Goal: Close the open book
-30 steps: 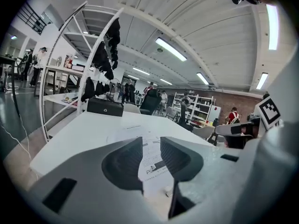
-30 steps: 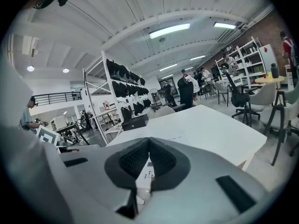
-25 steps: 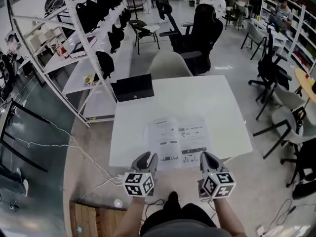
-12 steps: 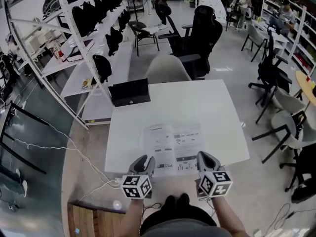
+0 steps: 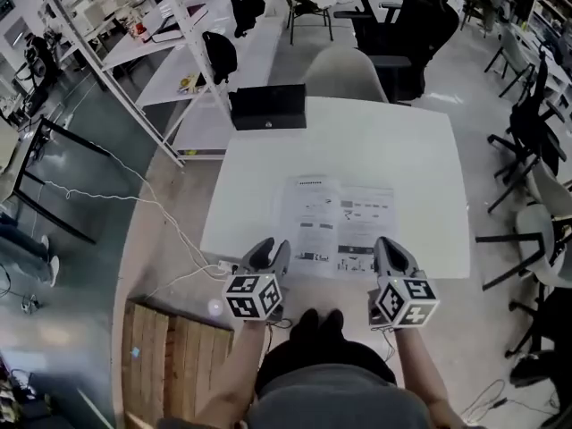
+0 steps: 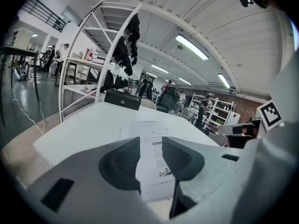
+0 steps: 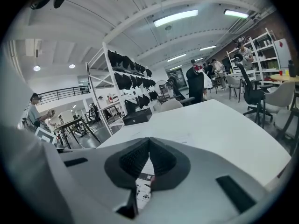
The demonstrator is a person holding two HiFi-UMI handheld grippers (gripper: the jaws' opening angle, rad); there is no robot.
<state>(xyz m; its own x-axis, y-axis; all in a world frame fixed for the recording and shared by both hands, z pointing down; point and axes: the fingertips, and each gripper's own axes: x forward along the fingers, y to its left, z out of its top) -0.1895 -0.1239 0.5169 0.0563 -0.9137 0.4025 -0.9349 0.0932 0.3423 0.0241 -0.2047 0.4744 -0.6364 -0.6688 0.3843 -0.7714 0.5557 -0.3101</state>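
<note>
The open book (image 5: 338,225) lies flat on the white table (image 5: 420,168), both printed pages facing up. My left gripper (image 5: 266,256) hovers at the table's near edge, by the book's near left corner. Its jaws are opening and hold nothing. In the left gripper view the book (image 6: 148,127) shows through the gap of the left gripper (image 6: 150,144). My right gripper (image 5: 390,254) sits by the book's near right corner. In the right gripper view the right gripper (image 7: 149,141) has its tips touching, with a strip of the book (image 7: 142,191) visible below them.
A black case (image 5: 268,105) lies at the table's far left edge, with a pale chair (image 5: 349,71) behind it. White shelving (image 5: 170,34) stands to the left. Cables (image 5: 170,231) run over the floor, and a wooden pallet (image 5: 174,356) lies at my left.
The head view has shifted and shows more of the floor near my feet. Both grippers stay at the table's near edge, by the book's near corners. The book has not moved.
</note>
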